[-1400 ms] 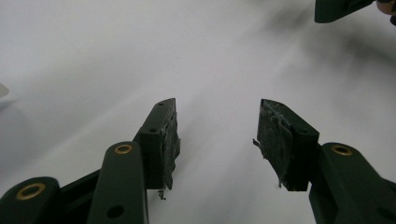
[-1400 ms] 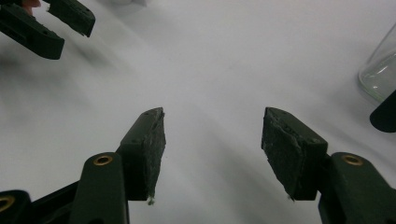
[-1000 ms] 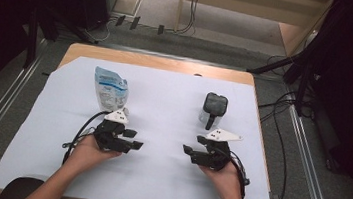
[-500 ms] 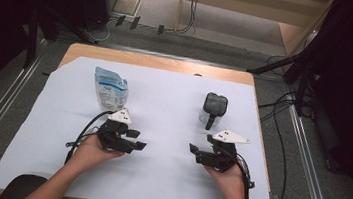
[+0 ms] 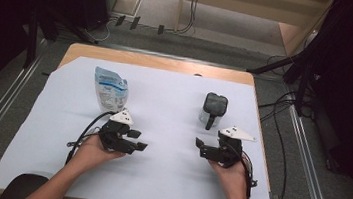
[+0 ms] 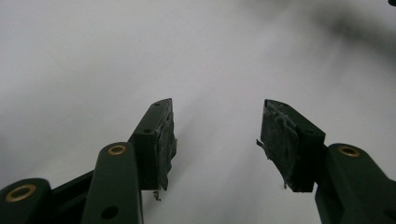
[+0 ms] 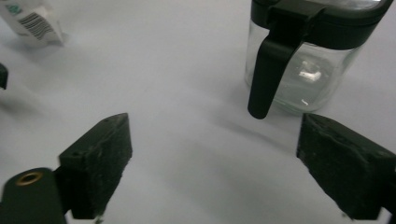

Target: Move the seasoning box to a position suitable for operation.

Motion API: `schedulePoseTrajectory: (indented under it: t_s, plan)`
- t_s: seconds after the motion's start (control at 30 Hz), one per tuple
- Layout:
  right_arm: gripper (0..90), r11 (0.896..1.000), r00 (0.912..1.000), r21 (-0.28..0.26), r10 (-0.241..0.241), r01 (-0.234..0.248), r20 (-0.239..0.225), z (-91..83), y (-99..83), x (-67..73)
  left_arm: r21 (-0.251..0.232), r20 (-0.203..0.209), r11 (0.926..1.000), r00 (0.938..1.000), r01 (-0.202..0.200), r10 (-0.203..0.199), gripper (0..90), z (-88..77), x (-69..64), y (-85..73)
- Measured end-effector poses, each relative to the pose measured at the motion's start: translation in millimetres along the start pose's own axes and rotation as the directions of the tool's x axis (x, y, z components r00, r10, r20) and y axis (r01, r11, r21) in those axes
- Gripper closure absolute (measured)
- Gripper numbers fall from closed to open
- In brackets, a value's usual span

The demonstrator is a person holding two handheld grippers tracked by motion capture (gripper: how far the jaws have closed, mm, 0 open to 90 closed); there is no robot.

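A clear glass jar (image 5: 213, 109) with a black lid and a black handle stands at the right of the white sheet (image 5: 166, 174). In the right gripper view the jar (image 7: 303, 70) is just ahead and to the right of my jaws. My right gripper (image 5: 199, 149) (image 7: 215, 121) is open; its jaws have just been opening and nothing is between them. A blue and white pouch (image 5: 110, 89) (image 7: 30, 18) stands upright at the left. My left gripper (image 5: 138, 140) (image 6: 217, 105) is open over bare sheet, below and to the right of the pouch.
The sheet covers a wooden table whose far edge (image 5: 158, 62) shows bare. Cables trail from both grippers toward the table's near edge. Dark equipment and floor cables (image 5: 285, 102) surround the table.
The right gripper's jaws have spread wider and the hand has drifted slightly to the right. The left gripper, the jar and the pouch have stayed in place.
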State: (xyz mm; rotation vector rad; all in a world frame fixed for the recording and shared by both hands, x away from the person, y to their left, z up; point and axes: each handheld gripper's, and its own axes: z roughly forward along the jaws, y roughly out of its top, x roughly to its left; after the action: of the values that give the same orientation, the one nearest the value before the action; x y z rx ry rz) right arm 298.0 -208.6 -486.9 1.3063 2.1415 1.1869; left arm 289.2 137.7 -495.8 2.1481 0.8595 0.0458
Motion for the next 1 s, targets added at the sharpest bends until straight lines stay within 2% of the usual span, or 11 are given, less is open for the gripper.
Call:
schedulePoseTrajectory:
  t_s: [0.07, 0.2, 0.5, 0.6, 0.73, 0.77, 0.8, 0.87, 0.9, 1.0]
  plan:
    - [3.6, 1.000, 0.9991, 0.011, 0.003, -0.003, 0.042, 1.4, 2.7, -0.5, 0.006, -0.001, 1.0000, 1.0000, 0.003, -0.003, 45.4, 0.6, -0.7, -0.7]
    - [0.0, 1.000, 0.9974, -0.011, 0.020, -0.019, 0.069, 1.4, 6.3, -2.7, 0.008, -0.001, 0.9999, 1.0000, 0.008, -0.008, 45.3, 1.5, -2.0, -1.2]
    - [0.0, 0.998, 0.9927, -0.048, 0.049, -0.044, 0.110, 10.3, 15.2, -7.5, 0.009, 0.005, 0.9999, 0.9999, 0.014, -0.014, 45.1, 1.2, -2.9, -2.9]
    - [0.0, 0.998, 0.9912, -0.044, 0.056, -0.051, 0.120, 13.2, 18.1, -9.6, 0.005, 0.004, 0.9999, 0.9999, 0.014, -0.014, 45.1, 1.0, -3.3, -3.3]
    - [0.0, 0.994, 0.9872, -0.063, 0.099, -0.091, 0.125, 25.7, 27.4, -16.0, 0.005, 0.003, 0.9999, 0.9999, 0.012, -0.012, 45.2, -0.9, -4.1, -4.3]
    - [0.0, 0.994, 0.9872, -0.063, 0.099, -0.091, 0.125, 25.7, 27.4, -16.0, 0.005, 0.003, 0.9999, 0.9999, 0.012, -0.012, 45.1, -0.9, -4.1, -4.3]
    - [0.0, 0.994, 0.9847, -0.049, 0.100, -0.094, 0.143, 33.6, 32.9, -17.8, 0.004, -0.002, 0.9999, 0.9999, 0.011, -0.011, 45.1, -1.2, -4.5, -4.7]
    - [0.0, 0.995, 0.9843, -0.049, 0.090, -0.084, 0.151, 36.8, 35.3, -18.0, 0.001, -0.001, 0.9999, 0.9999, 0.012, -0.012, 45.1, -1.2, -4.6, -4.9]
    - [0.0, 0.995, 0.9813, -0.061, 0.090, -0.081, 0.170, 42.4, 38.6, -18.2, 0.002, 0.000, 0.9999, 0.9999, 0.012, -0.012, 45.2, -1.5, -4.8, -5.0]
    - [0.0, 0.994, 0.9766, -0.056, 0.105, -0.097, 0.187, 51.4, 42.6, -19.9, 0.003, -0.001, 0.9999, 0.9999, 0.011, -0.011, 45.2, -1.9, -5.8, -6.1]
